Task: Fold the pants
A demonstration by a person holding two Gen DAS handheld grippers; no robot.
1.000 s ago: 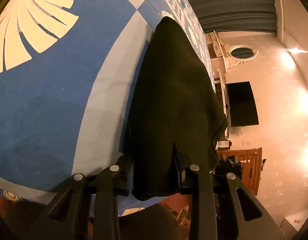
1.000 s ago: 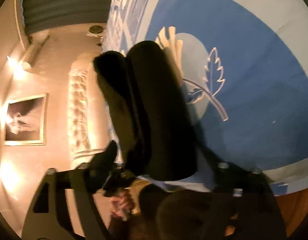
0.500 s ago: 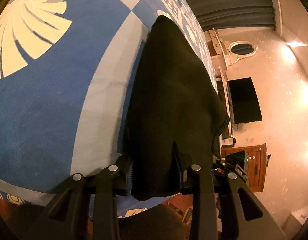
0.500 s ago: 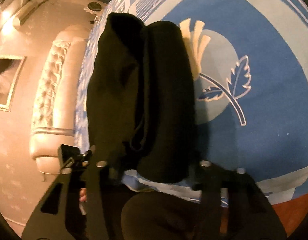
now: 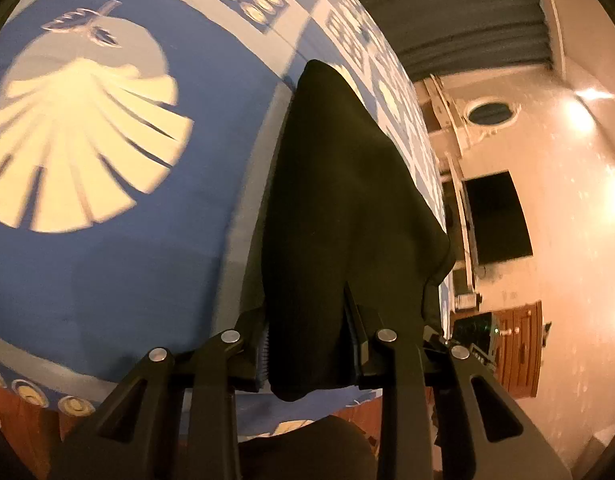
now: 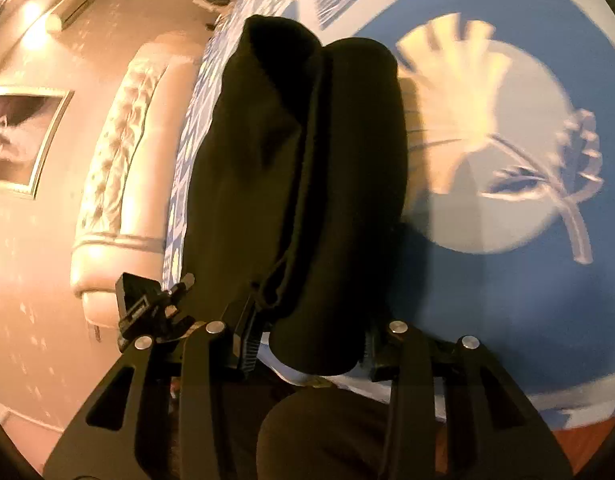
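Left gripper [image 5: 307,344]: matte black linkage arms with cut-out slots, four silver round pivot pins, ribbed inner pads. Right gripper [image 6: 307,340]: same black build and pins, plus a small black bracket [image 6: 137,300] clamped beside it.

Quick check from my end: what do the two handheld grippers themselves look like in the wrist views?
Both the left gripper and the right gripper are matte black, with angular linkage arms that have cut-out slots, round silver pivot pins, and ribbed pads on the finger faces. No cables, markings or sleeves show.
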